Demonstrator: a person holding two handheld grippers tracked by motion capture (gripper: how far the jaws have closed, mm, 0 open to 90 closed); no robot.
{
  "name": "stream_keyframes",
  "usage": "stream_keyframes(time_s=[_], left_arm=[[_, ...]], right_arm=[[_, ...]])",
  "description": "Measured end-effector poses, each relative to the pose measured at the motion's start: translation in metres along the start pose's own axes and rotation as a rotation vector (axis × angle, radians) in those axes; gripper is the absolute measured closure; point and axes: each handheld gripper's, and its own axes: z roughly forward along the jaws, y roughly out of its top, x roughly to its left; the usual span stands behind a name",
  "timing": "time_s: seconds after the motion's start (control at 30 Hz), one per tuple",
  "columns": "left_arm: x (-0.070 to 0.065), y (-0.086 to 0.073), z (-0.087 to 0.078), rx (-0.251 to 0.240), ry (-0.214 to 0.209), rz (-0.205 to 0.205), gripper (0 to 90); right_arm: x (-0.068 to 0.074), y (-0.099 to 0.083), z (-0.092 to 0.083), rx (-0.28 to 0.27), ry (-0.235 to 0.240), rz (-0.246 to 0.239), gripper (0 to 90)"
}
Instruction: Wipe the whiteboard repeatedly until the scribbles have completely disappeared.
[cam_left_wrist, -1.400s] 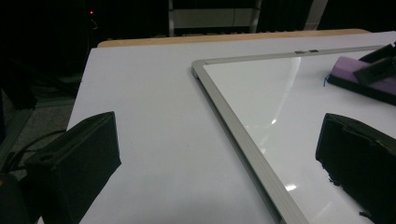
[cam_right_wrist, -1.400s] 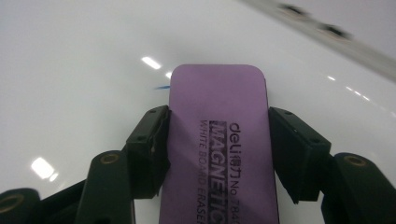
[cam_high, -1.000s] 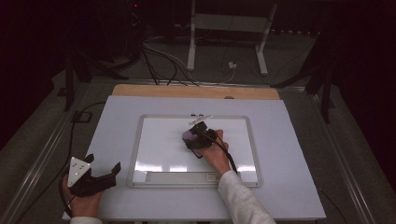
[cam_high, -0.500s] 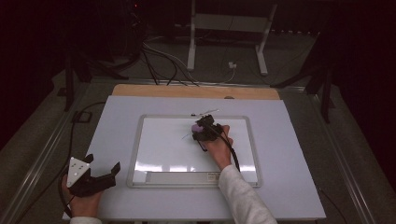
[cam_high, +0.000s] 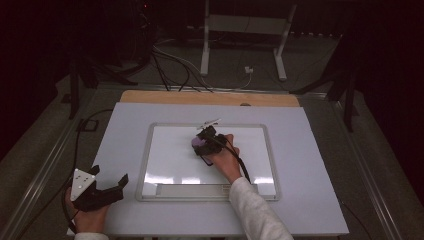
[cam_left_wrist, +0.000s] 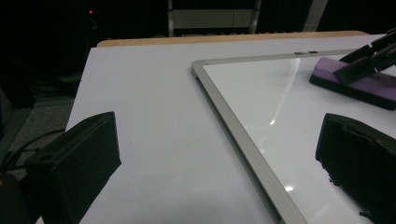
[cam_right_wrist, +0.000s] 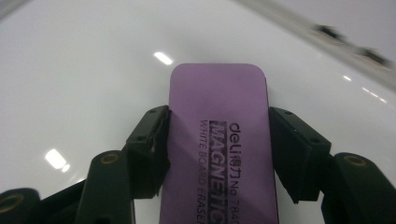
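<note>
A purple whiteboard eraser (cam_right_wrist: 219, 140) lies flat on the whiteboard (cam_high: 170, 155), and my right gripper (cam_right_wrist: 217, 154) is shut on it, one black jaw pressed to each long side. In the high view the eraser (cam_high: 200, 144) sits at the board's upper middle under the right gripper (cam_high: 204, 141). The left gripper view shows the eraser (cam_left_wrist: 355, 81) far off with the other gripper's jaws on it. My left gripper (cam_high: 116, 184) rests at the table's front left corner, open with nothing between its jaws; in its own view the left gripper (cam_left_wrist: 219, 163) straddles the board's frame.
The whiteboard's grey frame (cam_high: 206, 192) has a tray along its near edge. The white table (cam_high: 310, 165) ends at a wooden strip (cam_high: 150, 96) at the back. Cables and stand legs (cam_high: 205, 55) lie on the dark floor beyond.
The right gripper with the eraser slid from the board's middle up toward its far edge, then came slightly back and left. The left gripper stayed put.
</note>
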Motion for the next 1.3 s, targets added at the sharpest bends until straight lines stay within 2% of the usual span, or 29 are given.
stream_keyframes(time_s=[0.13, 0.2, 0.27, 0.3, 0.4, 0.5, 0.57, 0.6, 0.63, 0.67, 0.87, 1.0, 1.1, 1.2, 1.3], left_arm=[[0.000, 0.000, 0.000, 0.000, -0.001, 0.003, 0.6], [0.000, 0.000, 0.001, 0.002, -0.002, 0.002, 0.6], [-0.001, 0.000, 0.001, 0.003, -0.002, 0.003, 0.6], [-0.001, 0.000, 0.001, 0.004, -0.002, 0.005, 0.6], [-0.001, 0.000, 0.001, 0.004, -0.003, 0.009, 0.6], [-0.002, 0.000, 0.001, 0.004, -0.002, 0.010, 0.6], [-0.002, 0.000, 0.001, 0.003, -0.002, 0.009, 0.6], [-0.002, 0.000, 0.001, 0.003, -0.002, 0.008, 0.6], [-0.001, 0.000, 0.000, 0.002, -0.001, 0.008, 0.6], [-0.001, 0.000, 0.000, 0.002, -0.001, 0.007, 0.6], [0.000, 0.000, 0.000, 0.003, -0.003, 0.004, 0.6], [0.000, 0.000, 0.000, 0.002, -0.003, 0.006, 0.6], [-0.001, 0.000, 0.001, 0.004, -0.003, 0.008, 0.6], [-0.001, 0.000, 0.000, 0.000, -0.003, 0.006, 0.6], [0.000, 0.000, 0.000, 0.001, -0.002, 0.000, 0.6]], right_arm=[[-0.018, -0.001, 0.000, -0.011, -0.081, 0.095, 41.2], [-0.022, -0.002, 0.000, -0.013, -0.087, 0.125, 41.2], [-0.018, -0.001, 0.000, -0.011, -0.089, 0.095, 41.2], [-0.014, -0.001, 0.000, -0.008, -0.054, 0.084, 41.2], [0.002, -0.002, -0.001, -0.003, 0.024, -0.004, 41.1], [0.018, -0.001, -0.001, 0.014, 0.114, -0.115, 41.1], [0.023, 0.001, -0.002, 0.023, 0.136, -0.155, 41.1], [0.020, 0.001, 0.000, 0.017, 0.126, -0.132, 41.1], [0.020, 0.001, 0.000, 0.017, 0.126, -0.132, 41.1], [0.016, 0.002, 0.001, 0.009, 0.095, -0.113, 41.1], [-0.020, 0.000, 0.002, -0.019, -0.072, 0.080, 41.1], [-0.038, -0.004, -0.001, -0.018, -0.144, 0.158, 41.1], [-0.040, -0.005, -0.002, -0.018, -0.153, 0.166, 41.2], [-0.036, -0.004, -0.002, -0.014, -0.181, 0.140, 41.1], [-0.035, -0.005, -0.004, -0.005, -0.189, 0.131, 41.1]])
